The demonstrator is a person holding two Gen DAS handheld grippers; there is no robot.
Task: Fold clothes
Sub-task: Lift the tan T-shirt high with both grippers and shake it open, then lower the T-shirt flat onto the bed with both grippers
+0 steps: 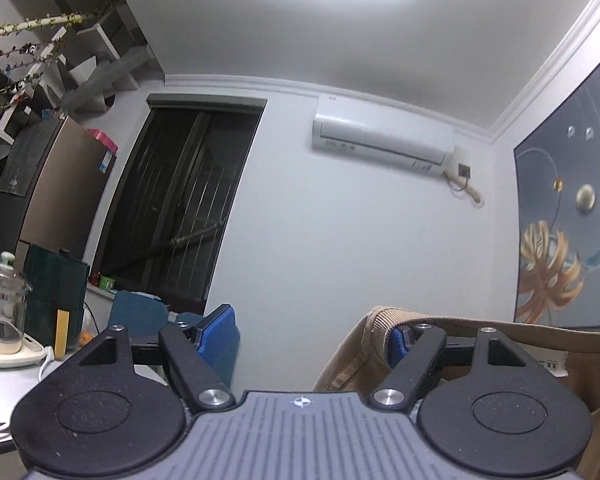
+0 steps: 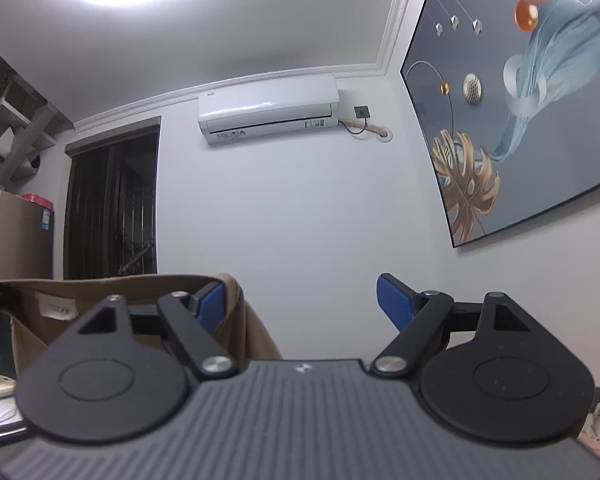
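Both claws pointed slightly upward at a pale wall. The tan ribbed-collar garment (image 1: 480, 360) hung stretched between them, its neckline hooked over 1 finger of each claw.

In the left wrist view, the left claw (image 1: 312, 336) stood spread wide, with bare wall showing in the gap between its 2 blue pads. The blue-padded left finger (image 1: 216, 332) at 9 o'clock was bare. The finger at 3 o'clock was wrapped by the garment's ribbed collar (image 1: 384, 316), and the cloth ran off toward 4 o'clock with a white label (image 1: 550, 364) showing inside the neck.

In the right wrist view, the right claw (image 2: 304, 304) was likewise spread, nothing pinched between its pads. The garment (image 2: 36, 320) draped over the finger at 9 o'clock and fell away toward 8 o'clock, a white tag (image 2: 56, 308) visible inside. The blue pad (image 2: 394, 300) at 3 o'clock was free of cloth.

Behind, a white wall-mounted air conditioner (image 2: 266, 106) sat at 12 o'clock, a dark barred door (image 1: 180, 204) at 9 o'clock, and a large grey-blue painting with a golden leaf (image 2: 516, 120) at 2 o'clock. A glass kettle on a cream base (image 1: 2, 312) stood on the white bench (image 1: 4, 392) at 8 o'clock of the left view.
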